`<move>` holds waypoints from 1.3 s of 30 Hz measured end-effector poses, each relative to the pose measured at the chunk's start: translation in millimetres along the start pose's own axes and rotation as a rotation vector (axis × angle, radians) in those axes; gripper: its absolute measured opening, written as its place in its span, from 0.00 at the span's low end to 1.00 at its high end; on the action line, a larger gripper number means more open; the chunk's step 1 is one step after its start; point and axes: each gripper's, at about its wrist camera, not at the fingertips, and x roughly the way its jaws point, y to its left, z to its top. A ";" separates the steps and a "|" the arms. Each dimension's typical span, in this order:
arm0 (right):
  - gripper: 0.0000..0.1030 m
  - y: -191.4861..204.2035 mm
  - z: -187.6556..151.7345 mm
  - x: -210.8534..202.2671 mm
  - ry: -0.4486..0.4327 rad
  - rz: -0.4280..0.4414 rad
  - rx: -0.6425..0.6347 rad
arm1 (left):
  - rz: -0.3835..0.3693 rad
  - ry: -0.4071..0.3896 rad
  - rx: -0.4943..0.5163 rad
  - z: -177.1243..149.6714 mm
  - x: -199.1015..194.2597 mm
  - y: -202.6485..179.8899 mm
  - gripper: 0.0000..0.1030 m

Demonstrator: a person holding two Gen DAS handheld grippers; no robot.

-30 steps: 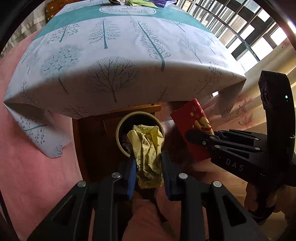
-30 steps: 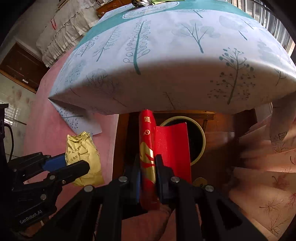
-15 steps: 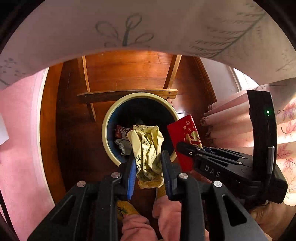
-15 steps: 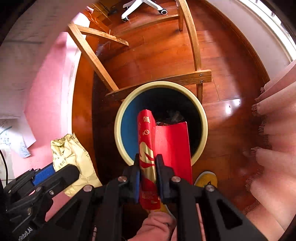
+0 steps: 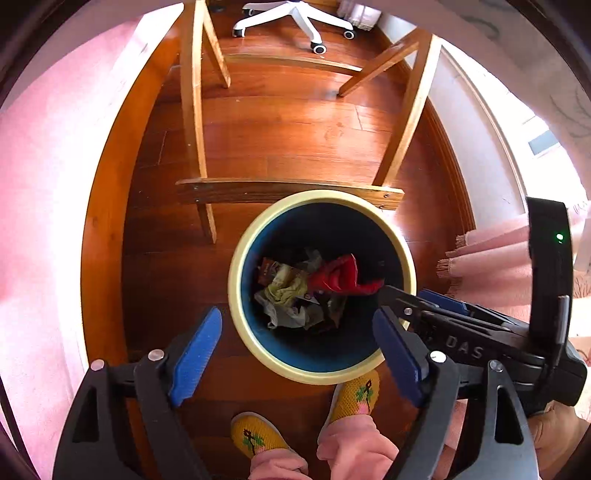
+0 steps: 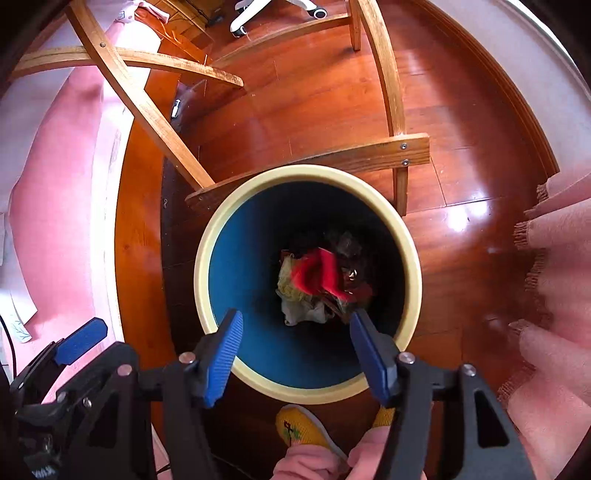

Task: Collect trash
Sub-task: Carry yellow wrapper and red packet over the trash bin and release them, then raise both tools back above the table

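Note:
A round bin with a cream rim (image 5: pixel 236 273) (image 6: pixel 201 258) and blue inside stands on the wood floor under a table. At its bottom lie a red packet (image 5: pixel 338 277) (image 6: pixel 314 275), a crumpled yellow wrapper (image 5: pixel 286 291) (image 6: pixel 290 280) and other scraps. My left gripper (image 5: pixel 299 347) is open and empty above the bin's near rim. My right gripper (image 6: pixel 295 343) is open and empty over the bin; it also shows in the left wrist view (image 5: pixel 410 306) at the bin's right rim. The left gripper's blue pad (image 6: pixel 81 339) shows at the left of the right wrist view.
Wooden table legs and a crossbar (image 5: pixel 288 190) (image 6: pixel 314 162) stand just behind the bin. A pink rug (image 5: pixel 44 206) lies left, pink curtains (image 6: pixel 554 258) hang right. A white chair base (image 5: pixel 295 14) is far back. Yellow slippers (image 5: pixel 255 435) stand below the bin.
Both grippers have opened over the bin. The yellow wrapper and the red packet have dropped from them into the bin. Both views now look straight down under the table.

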 end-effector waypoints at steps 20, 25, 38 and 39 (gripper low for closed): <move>0.59 72.7 -27.7 -180.1 -0.188 0.044 -0.062 | 0.052 -0.167 -0.014 -1.5 -193.9 3.4 0.96; 0.59 102.7 -39.1 -251.5 -0.237 0.054 -0.098 | 0.010 -0.238 0.021 2.4 -271.3 -5.9 0.96; 0.60 173.7 -41.8 -410.7 -0.472 0.035 -0.182 | -0.011 -0.423 0.183 27.6 -436.6 -33.6 0.96; 0.60 177.8 -39.4 -419.2 -0.492 0.027 -0.188 | -0.010 -0.435 0.190 31.3 -444.5 -33.3 0.96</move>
